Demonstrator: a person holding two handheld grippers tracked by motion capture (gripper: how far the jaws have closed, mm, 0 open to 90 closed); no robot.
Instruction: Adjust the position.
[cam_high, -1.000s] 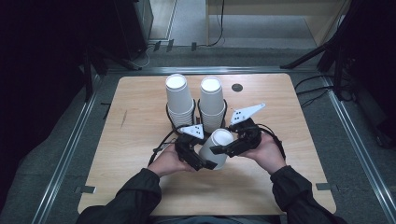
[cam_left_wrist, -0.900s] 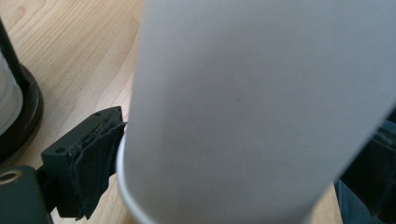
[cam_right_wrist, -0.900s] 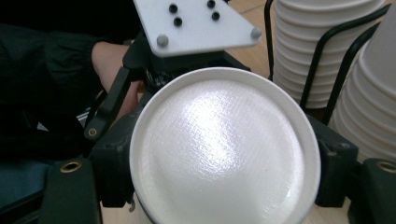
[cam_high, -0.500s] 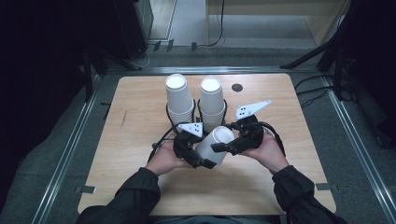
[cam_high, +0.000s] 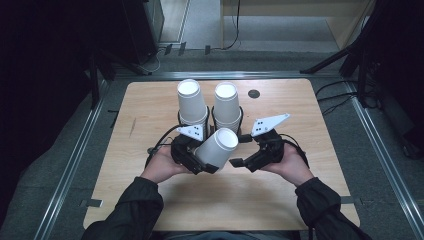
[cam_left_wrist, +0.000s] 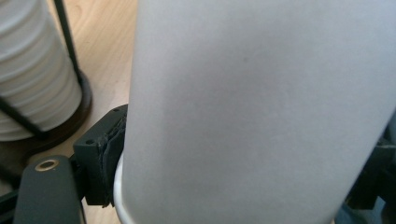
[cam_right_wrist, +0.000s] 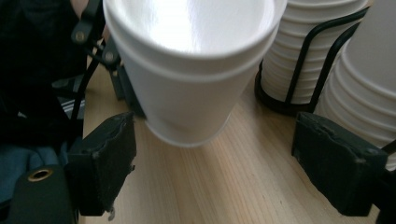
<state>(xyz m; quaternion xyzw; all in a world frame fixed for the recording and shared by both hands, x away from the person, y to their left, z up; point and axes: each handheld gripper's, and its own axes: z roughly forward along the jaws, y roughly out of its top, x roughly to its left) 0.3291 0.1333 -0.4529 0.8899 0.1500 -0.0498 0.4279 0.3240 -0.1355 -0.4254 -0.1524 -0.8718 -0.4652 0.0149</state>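
The white cup (cam_high: 216, 147) could slip and drop onto the surface (cam_high: 310, 110), because only the left tongs (cam_high: 200, 162) squeeze it, low on its side. It is smooth, tilted, hanging in front of two cup stacks (cam_high: 227, 107). The right tongs (cam_high: 240, 161) have just spread apart, nothing between them. It may be two cups nested.

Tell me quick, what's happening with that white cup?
Left gripper clamped on white foam cup, tilted above table. Right gripper open, off the cup. Two racked cup stacks close behind.
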